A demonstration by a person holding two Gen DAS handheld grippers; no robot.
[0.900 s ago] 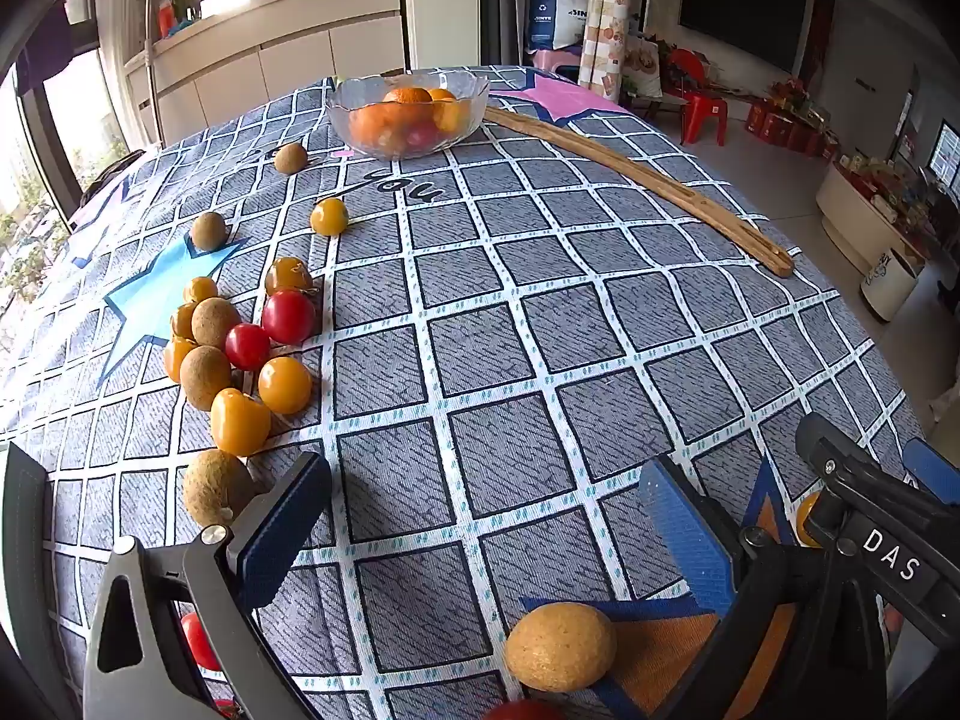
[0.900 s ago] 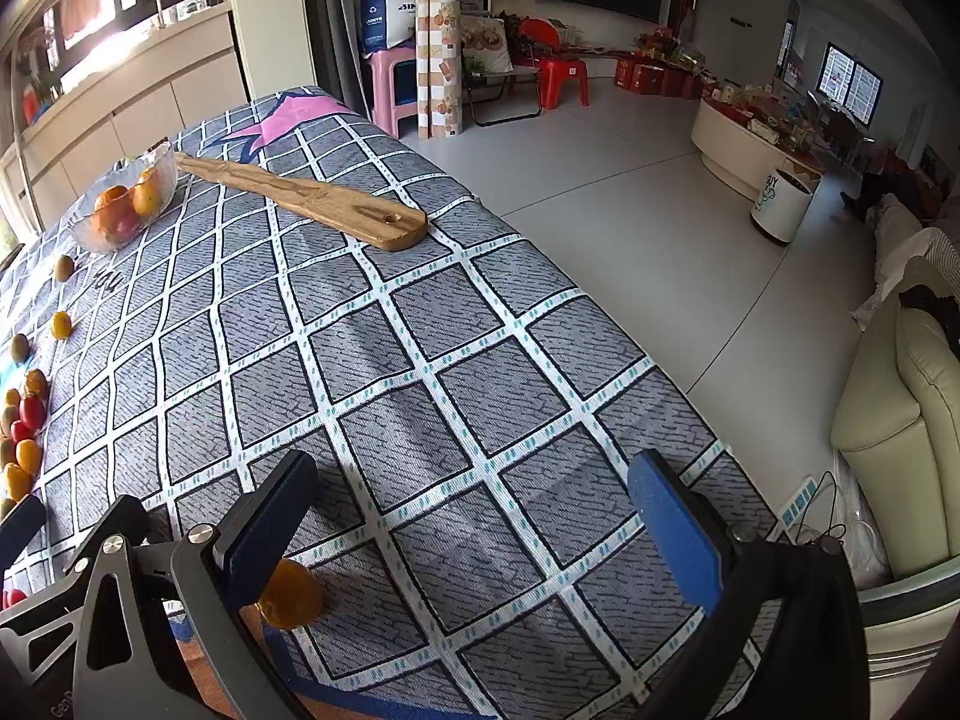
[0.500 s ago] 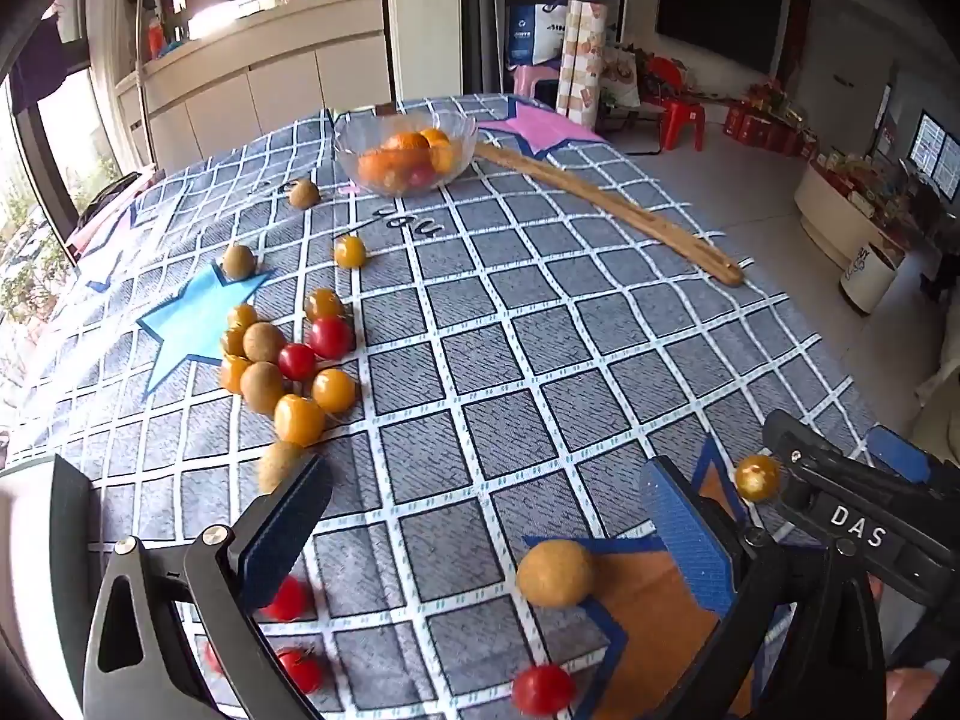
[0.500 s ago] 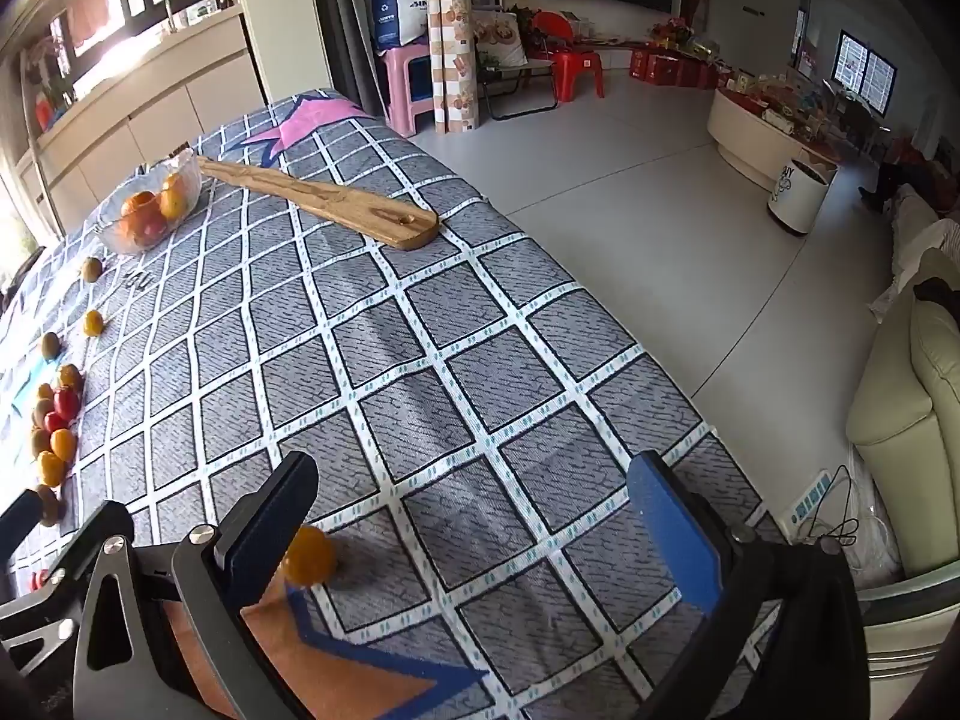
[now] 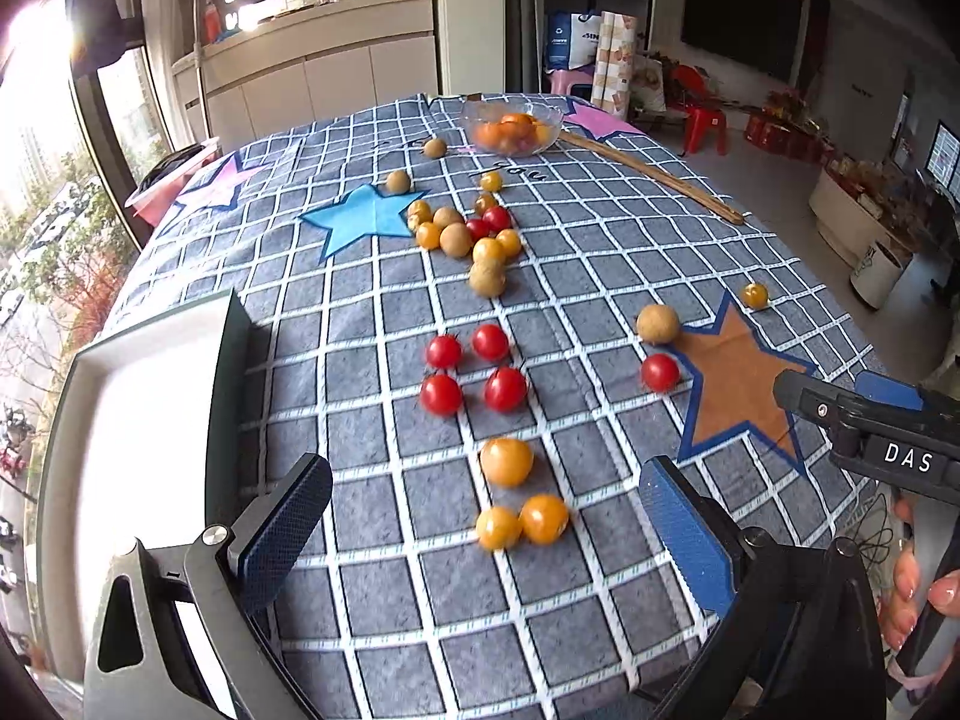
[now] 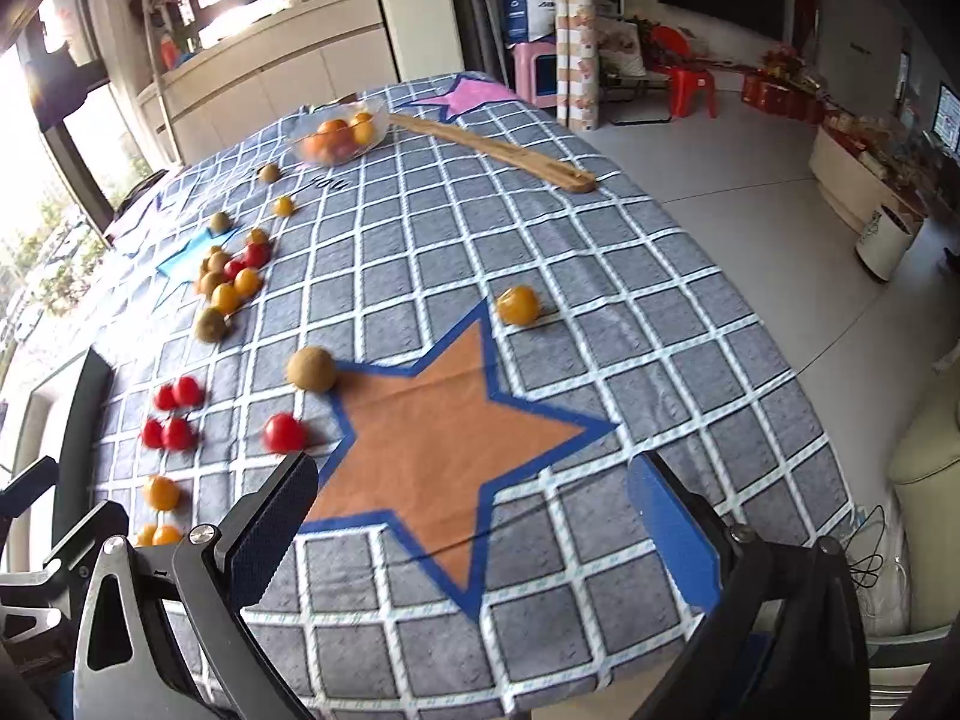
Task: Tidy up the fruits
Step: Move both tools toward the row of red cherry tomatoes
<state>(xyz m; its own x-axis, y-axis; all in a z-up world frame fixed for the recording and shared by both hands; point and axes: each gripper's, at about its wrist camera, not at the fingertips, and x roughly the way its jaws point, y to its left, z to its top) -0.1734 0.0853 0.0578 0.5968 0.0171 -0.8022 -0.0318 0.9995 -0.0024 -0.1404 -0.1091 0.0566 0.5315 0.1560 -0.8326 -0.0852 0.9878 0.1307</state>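
Left wrist view: our left gripper [image 5: 480, 540] hangs released, its jaws spread wide above three yellow cherry tomatoes [image 5: 507, 462] near the table's near edge; four red cherry tomatoes [image 5: 471, 369] lie beyond, and a white rectangular tray [image 5: 78, 396] sits at the left edge.

Right wrist view: our right gripper [image 6: 474, 531] is likewise released and empty above the orange star patch [image 6: 444, 426]; a clear glass bowl of fruit [image 6: 339, 135] stands at the far edge.

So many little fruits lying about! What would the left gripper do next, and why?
Probably lower the left gripper over the two yellow fruits just ahead of it. Its jaws stand wide open and empty, those fruits lie closest between the fingers, and the white tray waits beside them.
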